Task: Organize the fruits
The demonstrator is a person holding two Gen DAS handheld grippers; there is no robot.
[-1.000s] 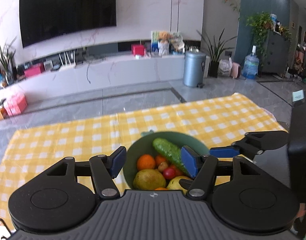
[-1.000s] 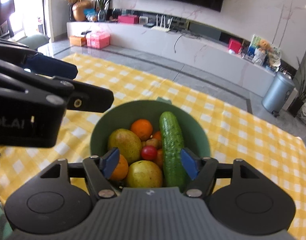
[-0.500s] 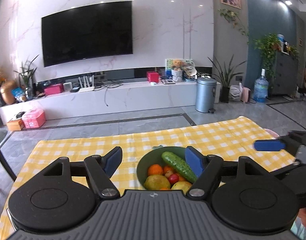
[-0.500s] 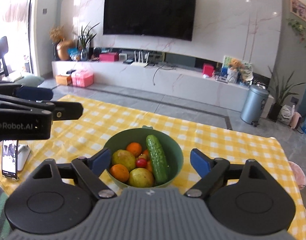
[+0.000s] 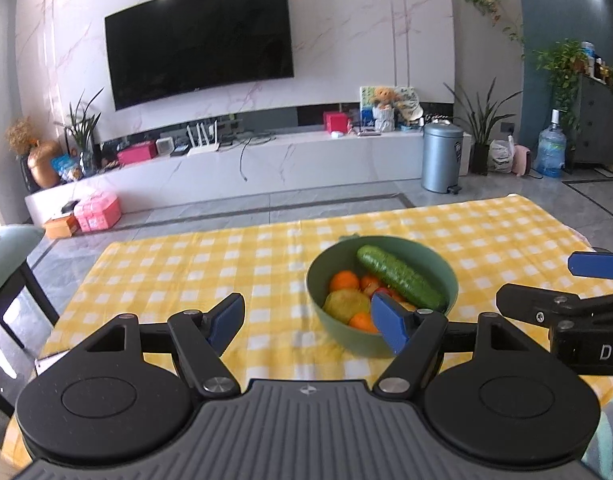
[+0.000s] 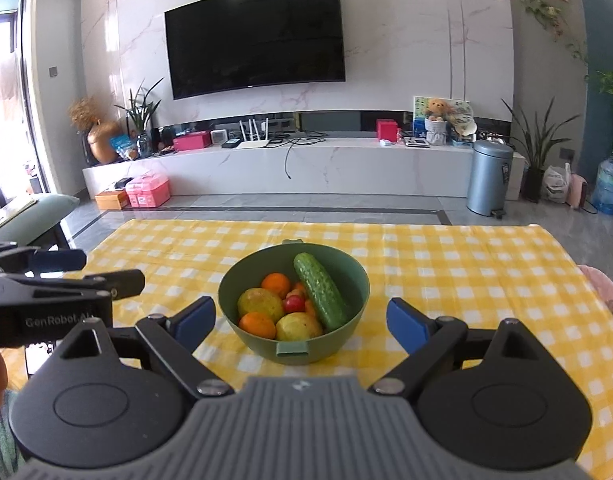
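Round green bowl [image 6: 246,334], bumpy cucumber [image 6: 320,292], checked cloth [image 6: 466,272]

The bowl [image 6: 292,350] sits on my table [image 6: 466,264], and the cucumber [image 6: 320,292] lies in it, right of the oranges [image 6: 277,284]. Behind the table stands a TV [image 6: 256,36]. A bin [image 6: 489,178] is to the right.

Wall-mounted TV [image 6: 256,36], white marble console [image 6: 306,168] below it, grey pedal bin [image 6: 491,178] at console's right end, pink boxes [image 6: 148,195] at its left foot.
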